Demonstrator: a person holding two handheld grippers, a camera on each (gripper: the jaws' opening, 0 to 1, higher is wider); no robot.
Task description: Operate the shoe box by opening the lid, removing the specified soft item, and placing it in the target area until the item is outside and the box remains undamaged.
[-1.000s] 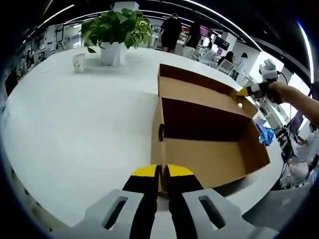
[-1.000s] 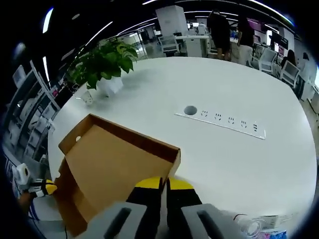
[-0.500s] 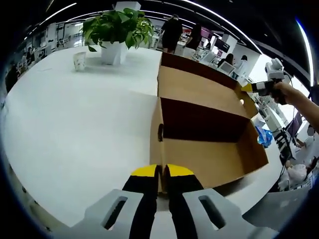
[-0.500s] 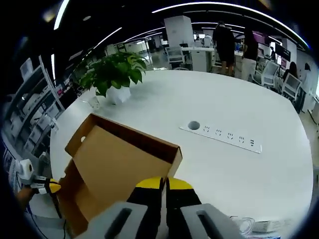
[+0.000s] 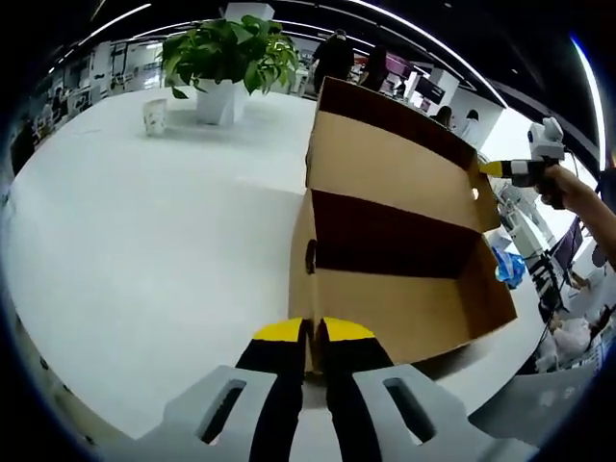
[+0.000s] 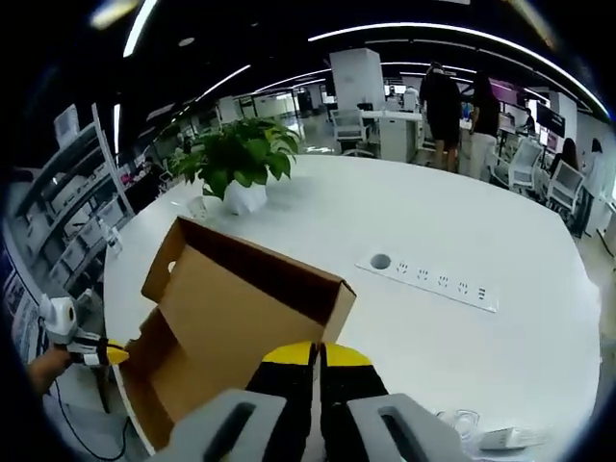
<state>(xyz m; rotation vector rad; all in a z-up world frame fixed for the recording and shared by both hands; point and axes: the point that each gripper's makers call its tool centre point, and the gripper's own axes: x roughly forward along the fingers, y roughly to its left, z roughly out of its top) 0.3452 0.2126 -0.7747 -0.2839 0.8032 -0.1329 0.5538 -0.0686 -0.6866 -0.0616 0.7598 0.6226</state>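
A brown cardboard shoe box [image 5: 395, 279] sits on a large white table [image 5: 144, 250], its hinged lid [image 5: 395, 164] raised and tilted back from the far long edge so the inside is exposed. In the left gripper view the box cavity shows a shadowed back wall and bare cardboard on the near wall and the part of the floor that is visible; no soft item can be made out in it, though the near wall hides part of the floor, so where that item lies cannot be told. The left gripper [image 5: 315, 337], with black jaws tipped in yellow, has its jaws drawn nearly together on the thin near end wall of the box, whose edge runs up between the two tips; a small dark oval hole [image 5: 311, 256] sits in that end wall just above them. The right gripper [image 6: 315, 354] likewise has its jaws pinched narrow, and the corner edge of the lid [image 6: 250, 308] appears to run down between its yellow tips; in the left gripper view it shows at the far right, held in a person's hand [image 5: 556, 183], its yellow tip touching the lid's corner. In the right gripper view the lid's plain underside faces the camera, with the box body [image 6: 159, 375] below and to the left. A leafy potted plant [image 5: 226, 58] in a white pot stands at the far side of the table, a small paper cup [image 5: 153, 117] just beside it. A strip of power sockets [image 6: 438, 281] is set into the tabletop, well apart from the box. People stand among desks in the background
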